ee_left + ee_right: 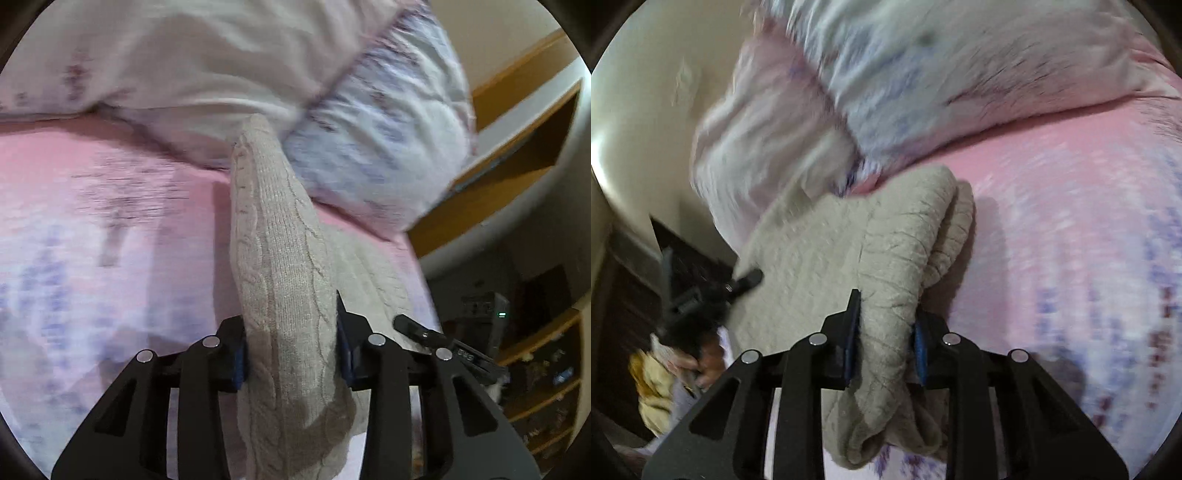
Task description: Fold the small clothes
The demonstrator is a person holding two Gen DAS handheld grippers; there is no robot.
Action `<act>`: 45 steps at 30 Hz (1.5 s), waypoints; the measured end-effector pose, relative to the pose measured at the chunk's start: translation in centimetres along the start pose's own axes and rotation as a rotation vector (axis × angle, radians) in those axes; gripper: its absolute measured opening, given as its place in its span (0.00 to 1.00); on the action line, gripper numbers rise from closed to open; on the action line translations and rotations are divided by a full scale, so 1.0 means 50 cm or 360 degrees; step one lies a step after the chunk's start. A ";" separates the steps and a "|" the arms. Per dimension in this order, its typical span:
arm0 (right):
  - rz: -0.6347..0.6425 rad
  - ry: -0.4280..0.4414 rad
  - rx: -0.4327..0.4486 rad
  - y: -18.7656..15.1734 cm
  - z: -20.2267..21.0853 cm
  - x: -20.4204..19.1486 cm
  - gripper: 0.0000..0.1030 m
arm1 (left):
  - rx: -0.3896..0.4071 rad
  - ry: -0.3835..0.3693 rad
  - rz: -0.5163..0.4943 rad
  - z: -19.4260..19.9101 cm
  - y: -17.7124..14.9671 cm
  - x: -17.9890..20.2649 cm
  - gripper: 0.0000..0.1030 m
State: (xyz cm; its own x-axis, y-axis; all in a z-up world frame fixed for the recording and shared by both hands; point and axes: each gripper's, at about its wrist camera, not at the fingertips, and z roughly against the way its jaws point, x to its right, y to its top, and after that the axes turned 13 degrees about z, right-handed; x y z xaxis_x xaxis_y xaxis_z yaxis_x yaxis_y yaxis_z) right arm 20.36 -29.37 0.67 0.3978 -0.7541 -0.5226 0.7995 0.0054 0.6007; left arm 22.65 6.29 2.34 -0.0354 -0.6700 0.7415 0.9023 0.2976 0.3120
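A beige cable-knit garment (pixel 273 251) hangs between my two grippers above a pink floral bedspread (pixel 110 221). My left gripper (pixel 291 347) is shut on one bunched edge of it. My right gripper (pixel 884 332) is shut on another bunched edge (pixel 886 258), with folds of knit piled ahead of the fingers. The right gripper's tip also shows in the left wrist view (pixel 410 325), and the left gripper's tip shows in the right wrist view (pixel 748 278). Both views are motion-blurred.
Two pillows lie at the head of the bed (pixel 376 129) (pixel 886 74). A wooden shelf unit (pixel 517 155) stands beside the bed on the right. A cream wall (pixel 639 110) and dark furniture (pixel 631 288) are on the other side.
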 end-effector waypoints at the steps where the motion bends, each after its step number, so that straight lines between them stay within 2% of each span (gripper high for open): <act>1: 0.0033 -0.0066 -0.0039 -0.001 -0.020 -0.008 0.30 | -0.0026 0.0072 0.0028 -0.010 0.000 -0.026 0.41; 2: 0.0062 -0.0116 -0.0061 -0.003 -0.033 -0.013 0.33 | -0.0038 0.0088 0.0045 -0.020 -0.003 -0.039 0.46; 4: 0.0034 -0.0109 -0.0068 -0.005 -0.026 -0.010 0.40 | 0.0010 0.0089 0.0035 -0.012 -0.004 -0.048 0.54; 6: -0.0020 -0.0094 -0.0031 -0.001 -0.002 0.002 0.42 | 0.0067 0.0140 -0.0039 0.007 -0.004 -0.031 0.54; 8: -0.0067 -0.0130 0.0064 0.010 0.031 0.017 0.43 | 0.0193 0.0202 -0.0161 0.036 -0.008 0.003 0.54; 10: -0.0139 -0.0123 0.0130 0.022 0.047 0.037 0.43 | 0.0285 0.0214 -0.0255 0.055 -0.018 0.034 0.55; 12: -0.0181 -0.0085 0.0119 0.034 0.039 0.052 0.43 | 0.0333 0.0206 -0.0334 0.067 -0.030 0.060 0.55; 13: -0.0173 -0.0080 0.0100 0.041 0.030 0.052 0.42 | 0.0334 0.0200 -0.0376 0.067 -0.037 0.069 0.56; 14: -0.0144 -0.0091 0.0064 0.047 0.013 0.045 0.35 | 0.0317 0.0203 -0.0415 0.058 -0.043 0.080 0.56; 15: -0.0114 -0.0098 0.0037 0.051 -0.002 0.040 0.13 | 0.0303 0.0206 -0.0430 0.049 -0.046 0.086 0.56; 16: -0.0092 -0.0110 0.0020 0.053 -0.012 0.035 0.10 | 0.0269 0.0203 -0.0451 0.034 -0.050 0.091 0.56; 18: -0.0056 -0.0218 0.0041 0.058 -0.019 0.032 0.09 | 0.0230 0.0205 -0.0474 0.011 -0.055 0.098 0.55; 22: -0.0119 -0.0298 0.0033 0.067 -0.031 0.060 0.09 | 0.0147 0.0275 -0.0539 -0.041 -0.065 0.113 0.55; 24: -0.0128 -0.0297 0.0000 0.069 -0.041 0.064 0.11 | 0.0158 0.0299 -0.0555 -0.051 -0.066 0.111 0.55; 26: -0.0077 -0.0353 0.0008 0.069 -0.030 0.049 0.23 | 0.0172 0.0290 -0.0543 -0.046 -0.065 0.114 0.55; 27: -0.0049 -0.0383 0.0028 0.068 -0.021 0.038 0.32 | 0.0180 0.0271 -0.0530 -0.037 -0.067 0.113 0.55; 29: 0.0054 -0.0428 0.0119 0.055 0.023 0.010 0.33 | 0.0220 0.0239 -0.0531 -0.004 -0.082 0.109 0.55; 31: 0.0177 -0.0433 0.0184 0.043 0.055 -0.028 0.33 | 0.0313 0.0318 -0.0612 0.029 -0.106 0.111 0.56; 33: 0.0338 -0.0436 0.0213 0.023 0.077 -0.077 0.34 | 0.0406 0.0464 -0.0674 0.052 -0.127 0.107 0.56; 34: 0.0399 -0.0447 0.0208 0.013 0.080 -0.097 0.34 | 0.0439 0.0546 -0.0673 0.059 -0.134 0.100 0.56; 35: 0.0465 -0.0464 0.0193 -0.003 0.079 -0.119 0.35 | 0.0436 0.0574 -0.0644 0.065 -0.137 0.089 0.56; 39: 0.0648 -0.0567 0.0116 -0.043 0.056 -0.163 0.43 | 0.0345 0.0543 -0.0525 0.068 -0.144 0.050 0.57; 44: 0.0736 -0.0813 -0.0076 -0.083 0.004 -0.159 0.44 | 0.0379 0.0573 -0.0573 0.053 -0.167 0.041 0.58; 45: 0.0750 -0.0845 -0.0072 -0.085 -0.001 -0.161 0.45 | 0.0376 0.0578 -0.0569 0.047 -0.166 0.039 0.60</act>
State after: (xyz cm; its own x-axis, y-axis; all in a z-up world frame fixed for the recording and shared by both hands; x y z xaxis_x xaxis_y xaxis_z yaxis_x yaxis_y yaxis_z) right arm 13.76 -23.30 2.28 0.4419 -0.8829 0.1589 0.6188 0.4283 0.6586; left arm 14.08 4.10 2.59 -0.1334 -0.9358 0.3262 0.7392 0.1253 0.6617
